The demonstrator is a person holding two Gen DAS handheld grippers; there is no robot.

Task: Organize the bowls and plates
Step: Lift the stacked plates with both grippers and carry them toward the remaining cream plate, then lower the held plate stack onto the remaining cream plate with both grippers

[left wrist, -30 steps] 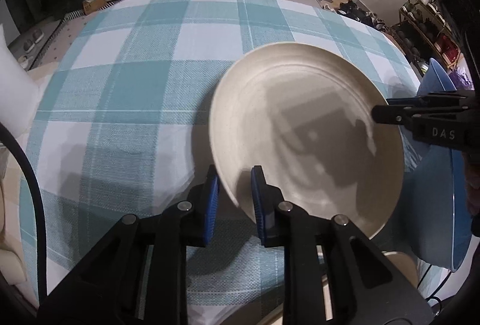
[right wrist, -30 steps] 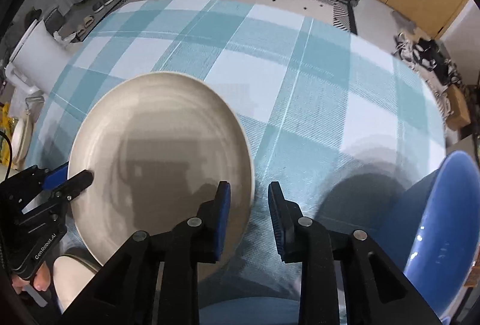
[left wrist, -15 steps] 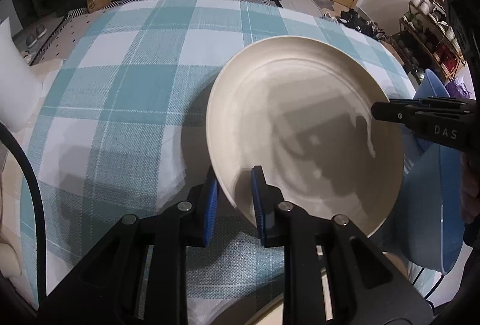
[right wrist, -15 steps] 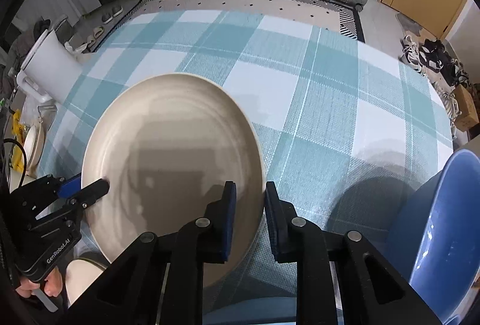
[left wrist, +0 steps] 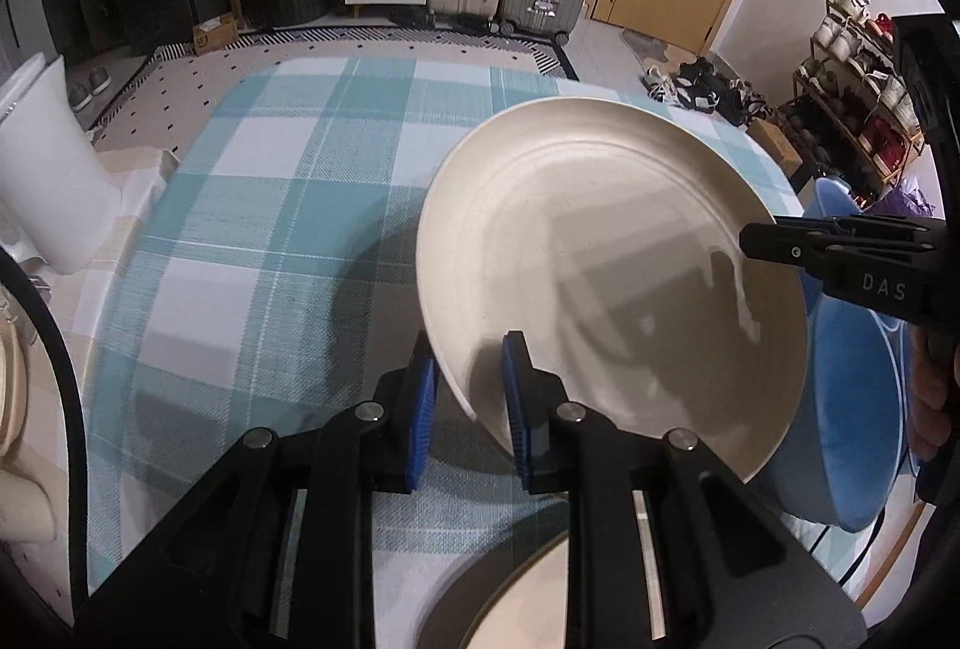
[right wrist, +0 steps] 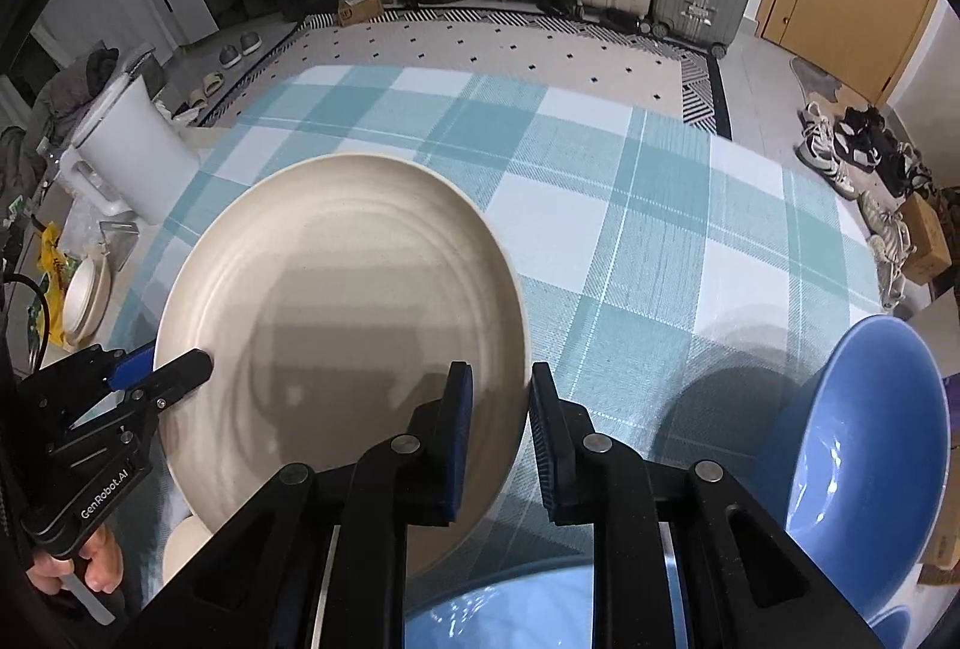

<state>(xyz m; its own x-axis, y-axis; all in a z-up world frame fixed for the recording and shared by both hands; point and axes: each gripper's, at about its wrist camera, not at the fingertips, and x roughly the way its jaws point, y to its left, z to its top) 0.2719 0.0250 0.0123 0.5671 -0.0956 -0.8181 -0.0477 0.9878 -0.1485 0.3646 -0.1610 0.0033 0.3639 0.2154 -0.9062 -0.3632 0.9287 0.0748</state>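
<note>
A large cream plate hangs above the teal-checked tablecloth, tilted slightly and held at two opposite edges. My left gripper is shut on its near rim in the left wrist view, and shows as a black tip at the plate's left edge in the right wrist view. My right gripper is shut on the plate's right rim, and its tip reaches the plate from the right in the left wrist view.
A blue bowl stands at the table's right edge, and another blue dish lies under my right gripper. A second cream plate sits below the left gripper. A white bin, suitcases and drawers stand beyond the table.
The right jaws have narrowed onto the plate's rim. Both grippers have risen with the plate, so the table looks further below and more of the room shows.
</note>
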